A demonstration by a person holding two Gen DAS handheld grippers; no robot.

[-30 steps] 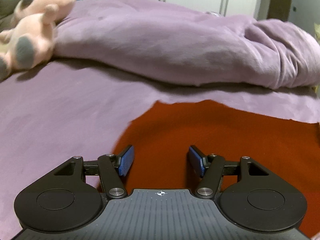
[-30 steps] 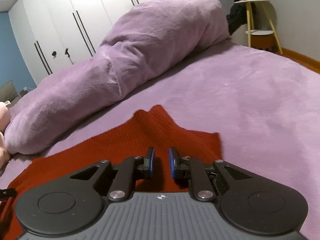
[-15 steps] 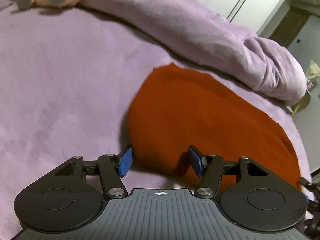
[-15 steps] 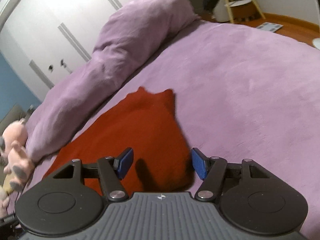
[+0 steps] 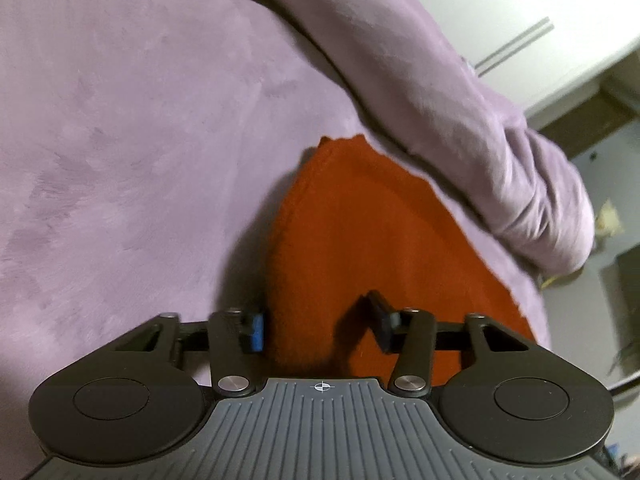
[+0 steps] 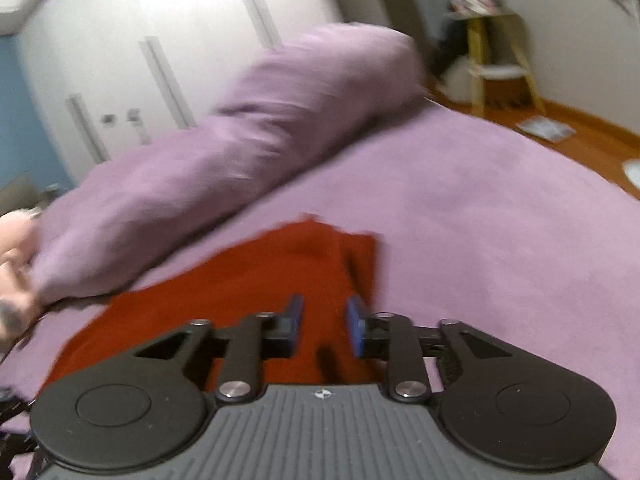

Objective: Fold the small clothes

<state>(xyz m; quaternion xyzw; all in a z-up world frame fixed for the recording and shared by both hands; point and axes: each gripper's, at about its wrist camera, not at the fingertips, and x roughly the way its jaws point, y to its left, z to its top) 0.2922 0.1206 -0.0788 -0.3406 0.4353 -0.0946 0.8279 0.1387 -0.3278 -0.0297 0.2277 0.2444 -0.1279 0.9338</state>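
A rust-red knit garment lies flat on the purple bedcover. My left gripper is open, its fingers straddling the garment's near left edge. In the right wrist view the same garment lies under my right gripper. That gripper's jaws stand a narrow gap apart over the garment's right edge, with cloth seen between them. The right wrist view is blurred, so I cannot tell if the pads touch the cloth.
A rolled purple duvet lies just behind the garment, also in the right wrist view. A pink plush toy is at the far left. White wardrobe doors, a yellow stand and wood floor lie beyond the bed.
My right gripper has narrowed from wide open to a small gap and moved over the garment's right edge. My left gripper stayed open and swung left along the garment's near edge.
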